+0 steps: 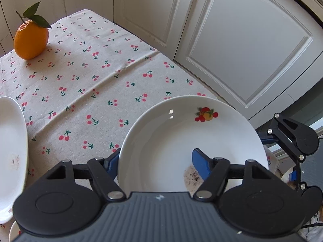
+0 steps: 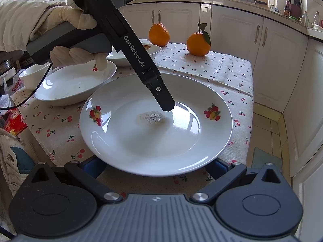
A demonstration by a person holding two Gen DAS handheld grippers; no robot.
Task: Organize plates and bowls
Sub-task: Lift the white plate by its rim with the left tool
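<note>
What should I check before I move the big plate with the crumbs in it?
1. Left gripper straddles the plate rim, one finger inside: ok.
2. Left grip firmly closed: cannot tell.
3. Right gripper open, fingers at the near rim: ok.
4. Plate clean enough to stack: not ok, residue in the middle.
5. Shallow dish apart from the plate: cannot tell.
6. Leafed orange well away from the plate: ok.
</note>
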